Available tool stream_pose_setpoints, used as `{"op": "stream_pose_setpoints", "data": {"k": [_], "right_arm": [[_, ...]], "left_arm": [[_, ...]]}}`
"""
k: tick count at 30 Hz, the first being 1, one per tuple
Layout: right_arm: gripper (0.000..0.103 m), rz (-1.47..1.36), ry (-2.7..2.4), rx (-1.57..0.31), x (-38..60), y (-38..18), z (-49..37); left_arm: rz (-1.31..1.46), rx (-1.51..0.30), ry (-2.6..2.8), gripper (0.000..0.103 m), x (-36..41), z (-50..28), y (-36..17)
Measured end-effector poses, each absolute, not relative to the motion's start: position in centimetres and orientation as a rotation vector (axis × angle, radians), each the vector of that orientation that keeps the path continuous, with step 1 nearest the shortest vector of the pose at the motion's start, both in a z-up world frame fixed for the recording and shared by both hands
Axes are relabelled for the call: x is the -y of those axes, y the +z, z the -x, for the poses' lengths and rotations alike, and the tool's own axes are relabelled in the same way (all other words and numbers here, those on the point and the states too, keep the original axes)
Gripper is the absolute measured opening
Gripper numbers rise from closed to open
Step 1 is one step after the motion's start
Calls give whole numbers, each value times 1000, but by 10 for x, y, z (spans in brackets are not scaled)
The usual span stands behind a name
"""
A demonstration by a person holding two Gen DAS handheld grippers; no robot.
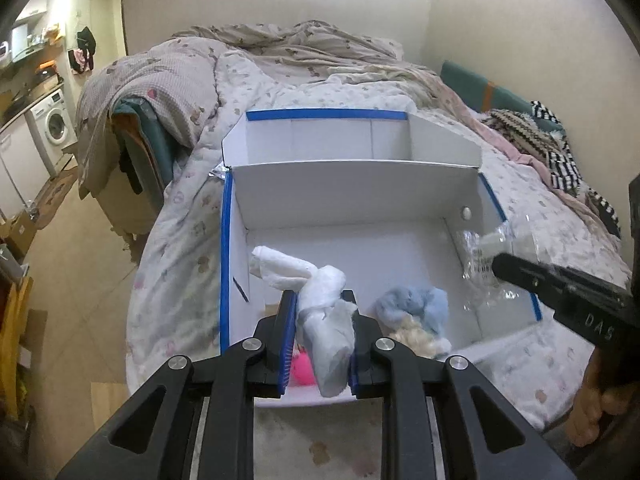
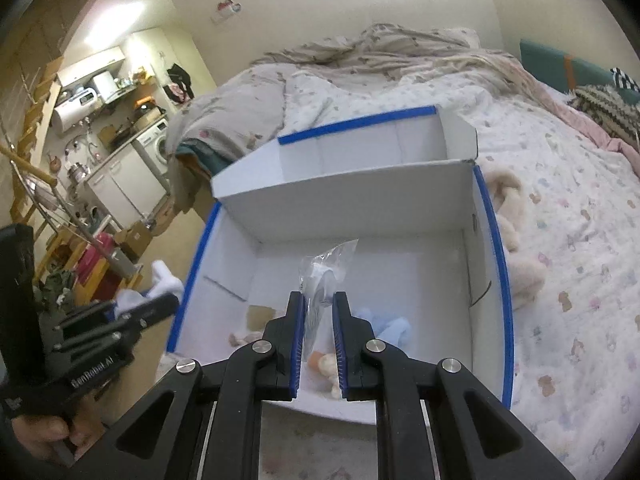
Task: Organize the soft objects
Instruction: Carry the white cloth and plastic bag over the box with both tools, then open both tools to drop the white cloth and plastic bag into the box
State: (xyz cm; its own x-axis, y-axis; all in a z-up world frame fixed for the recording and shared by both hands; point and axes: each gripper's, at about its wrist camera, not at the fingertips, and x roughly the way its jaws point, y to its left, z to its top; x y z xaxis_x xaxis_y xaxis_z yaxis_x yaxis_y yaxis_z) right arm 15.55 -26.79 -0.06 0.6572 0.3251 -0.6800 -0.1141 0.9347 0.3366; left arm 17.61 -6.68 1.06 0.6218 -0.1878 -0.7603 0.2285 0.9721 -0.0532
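Note:
A white cardboard box (image 1: 348, 184) with blue-taped edges lies open on the bed. My left gripper (image 1: 318, 300) is shut on a bundle of white socks (image 1: 320, 304), held above the box's near end. My right gripper (image 2: 319, 300) is shut on a clear plastic bag (image 2: 326, 268), also over the box (image 2: 360, 200); the bag (image 1: 486, 252) and the right gripper's finger show at the right of the left wrist view. On the box floor lie a light-blue fluffy item (image 1: 416, 300), a cream fuzzy piece (image 1: 416, 342) and something pink (image 1: 302, 368).
A cream plush toy (image 2: 516, 240) lies on the bedding right of the box. Rumpled quilt (image 1: 240, 64) covers the bed's far end; striped knitwear (image 1: 536, 140) lies at far right. A washing machine (image 1: 56, 124) and kitchen clutter stand left, across tiled floor.

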Motion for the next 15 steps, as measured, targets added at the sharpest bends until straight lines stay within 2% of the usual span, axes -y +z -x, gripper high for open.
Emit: {"op": "stream_pose_setpoints", "data": {"k": [15], "right_arm": [[16,-318,236,-1003,265,-60,-187]], "left_arm": [[-30,-1003,-257,19,82,-212,-51]]}}
